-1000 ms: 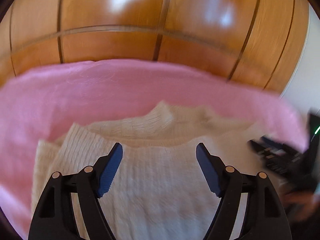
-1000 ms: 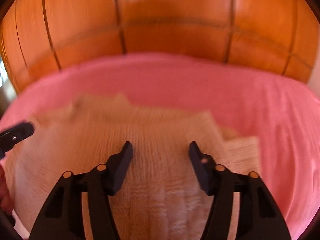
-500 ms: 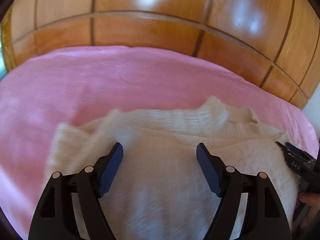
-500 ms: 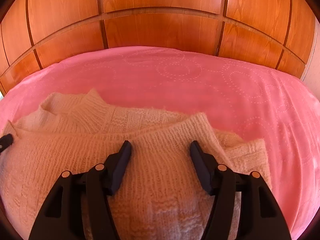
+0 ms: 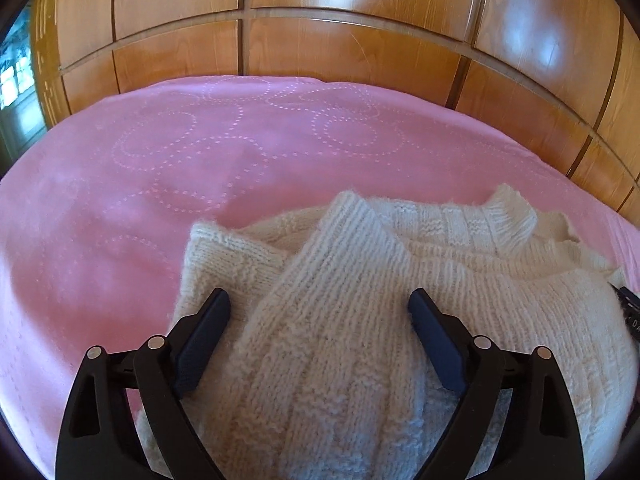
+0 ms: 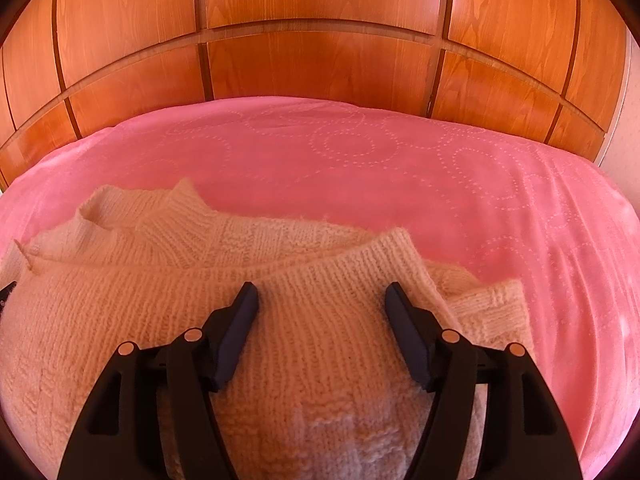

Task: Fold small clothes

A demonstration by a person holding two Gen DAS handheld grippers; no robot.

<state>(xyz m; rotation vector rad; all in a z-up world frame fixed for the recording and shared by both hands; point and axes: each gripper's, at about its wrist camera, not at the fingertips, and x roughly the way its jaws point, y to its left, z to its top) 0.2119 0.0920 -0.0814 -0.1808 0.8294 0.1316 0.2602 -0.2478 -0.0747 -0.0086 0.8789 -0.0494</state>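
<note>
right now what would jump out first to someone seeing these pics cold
The cream knitted sweater grabs the eye first, lying folded on the near part of the pink bedspread, its ribbed collar toward the far side. The left gripper and right gripper each hover above it, jaws just opening and pressing on nothing. Behind the bed runs a glossy wooden panelled wall.

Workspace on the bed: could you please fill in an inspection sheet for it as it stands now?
Surface: pink bedspread, dotted-circle stitching.
Job's things: cream knit sweater, partly folded, a flap turned over its front, collar at the far end.
Clutter: nothing seen.
Grippers: left gripper and right gripper open over the sweater, jaws just widened, nothing pinched.
Cables: nothing seen.
Surroundings: wooden panels behind the bed.
</note>
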